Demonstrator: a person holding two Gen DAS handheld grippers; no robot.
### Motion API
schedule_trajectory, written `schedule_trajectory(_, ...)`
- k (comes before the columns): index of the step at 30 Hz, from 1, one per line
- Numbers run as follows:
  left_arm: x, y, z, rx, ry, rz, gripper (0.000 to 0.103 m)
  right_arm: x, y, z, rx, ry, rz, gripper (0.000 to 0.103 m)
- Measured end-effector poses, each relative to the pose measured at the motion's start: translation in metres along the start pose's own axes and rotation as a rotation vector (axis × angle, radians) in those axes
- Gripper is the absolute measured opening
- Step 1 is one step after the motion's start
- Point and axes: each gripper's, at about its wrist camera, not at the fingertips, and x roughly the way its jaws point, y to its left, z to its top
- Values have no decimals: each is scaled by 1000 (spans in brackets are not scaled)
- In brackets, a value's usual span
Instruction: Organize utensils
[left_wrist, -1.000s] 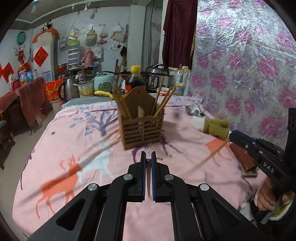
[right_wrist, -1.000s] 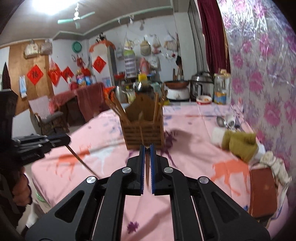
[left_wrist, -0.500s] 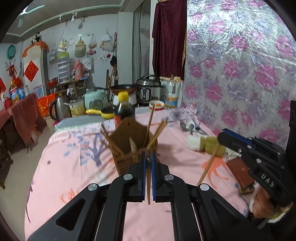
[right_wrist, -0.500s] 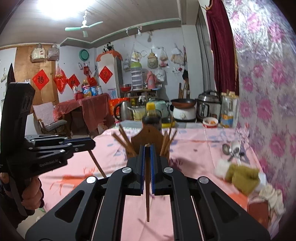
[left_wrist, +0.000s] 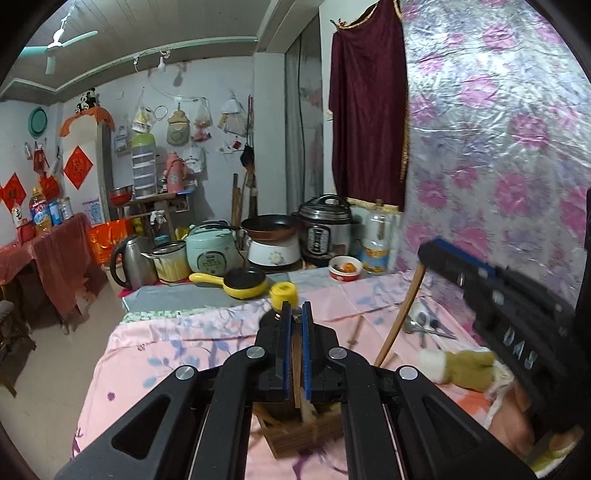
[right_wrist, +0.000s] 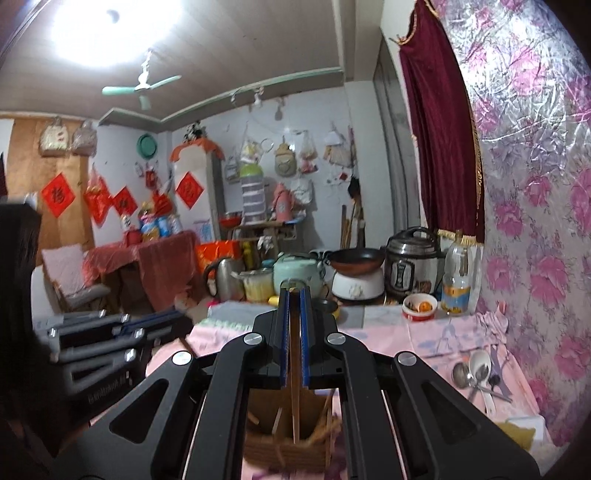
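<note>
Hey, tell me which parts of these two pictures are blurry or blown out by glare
Left wrist view: the other black gripper at right and the wooden slatted holder below are motion-smeared; the far kitchen shelf stays sharp. Right wrist view: the ceiling light is blown out white, and the other gripper at left is blurred; both views bend at the edges.

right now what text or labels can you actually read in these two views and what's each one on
"DAS": white letters, seen upside down, on the right gripper body in the left wrist view.
Left gripper body: a white printed word, too blurred to read.
Red diamond wall papers: one character each, too blurred to read.
Oil bottle label and pressure cooker panel: too small to read.
</note>
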Motion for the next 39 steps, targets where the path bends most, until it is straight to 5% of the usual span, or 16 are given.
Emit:
schedule_trajectory(6,42,15,-25,-27,66,-12,8,51,-6,-31,20,66,-22,10)
schedule_trajectory(9,54,25,-41,-56,99,11,51,65,-16,-57,50,165,-15,12)
schedule_trajectory(10,53,27,-44,-64,93,16,53,63,-18,-59,51,167,-21,12)
schedule_trajectory(14,39,31,-46,-75,77,31,59,34,-21,-59,57,128,-30,13)
schedule_trajectory(16,27,32,-46,-75,56,61,73,18,-22,-56,64,108,-40,14)
schedule_trajectory(22,-18,28,-49,-63,2,144,88,-26,-27,-50,88,40,-82,45)
schedule_trajectory(33,-137,-7,-80,-69,-96,309,97,-175,-7,-63,140,-135,-131,96)
schedule_trajectory(39,-213,-44,-121,-52,-145,384,97,-253,1,-88,201,-138,-144,96)
